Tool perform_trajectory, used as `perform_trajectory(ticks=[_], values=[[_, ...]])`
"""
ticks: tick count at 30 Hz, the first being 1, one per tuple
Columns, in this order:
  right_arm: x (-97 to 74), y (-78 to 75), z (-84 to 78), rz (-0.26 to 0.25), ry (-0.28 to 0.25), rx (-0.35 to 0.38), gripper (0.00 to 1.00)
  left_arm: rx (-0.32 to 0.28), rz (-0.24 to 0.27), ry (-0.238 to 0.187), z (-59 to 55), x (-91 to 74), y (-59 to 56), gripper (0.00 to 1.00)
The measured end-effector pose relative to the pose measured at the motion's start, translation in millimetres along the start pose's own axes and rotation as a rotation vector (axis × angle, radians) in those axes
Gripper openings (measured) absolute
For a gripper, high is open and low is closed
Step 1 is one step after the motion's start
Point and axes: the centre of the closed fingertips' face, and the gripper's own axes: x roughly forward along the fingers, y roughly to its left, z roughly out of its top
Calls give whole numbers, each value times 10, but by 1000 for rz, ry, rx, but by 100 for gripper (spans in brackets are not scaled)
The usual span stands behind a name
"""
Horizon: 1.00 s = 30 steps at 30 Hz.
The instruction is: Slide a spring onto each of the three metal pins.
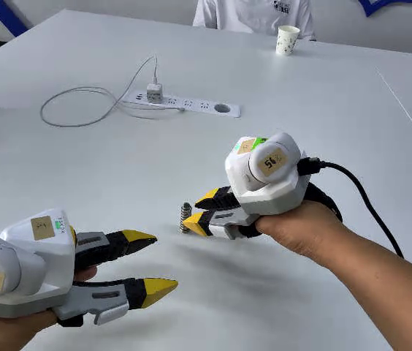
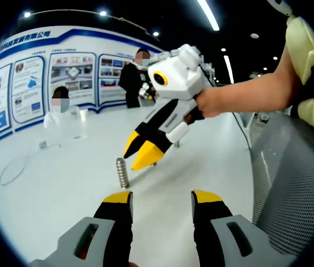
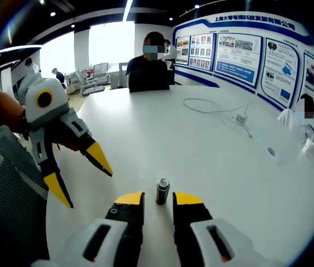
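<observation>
Head view is showing the spring [image 1: 185,218] standing upright on the white table [image 1: 118,168], right at the tips of the right gripper [image 1: 198,210], whose jaws are sitting slightly parted, not pinching it. Right gripper view is putting the spring just ahead of that gap. Nearby, the left gripper [image 1: 156,262] is hovering, jaws spread wide, carrying nothing.

Spring [image 1: 185,218] mid-frame in the head view is too tiny to tell if a pin's inside. Left gripper [image 1: 166,260] gets its body chopped at the lower left corner, and the person [image 1: 253,14] is cut off up top.
</observation>
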Motion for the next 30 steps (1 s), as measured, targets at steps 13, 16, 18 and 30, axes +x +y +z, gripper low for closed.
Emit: perform_trajectory(ticks=[13,16,18,30], values=[[-180,92,-123,-7,-2,2,23,5,4,-1,51,8,-31,45],[-218,103,-138,-7,-5,3,24,6,4,-1,56,12,-36,46],[-251,125,-141,-3,-10,6,25,6,5,-2,65,14,-36,46],[-421,208,-225,-1,-21,8,27,6,8,0,86,25,-45,48]])
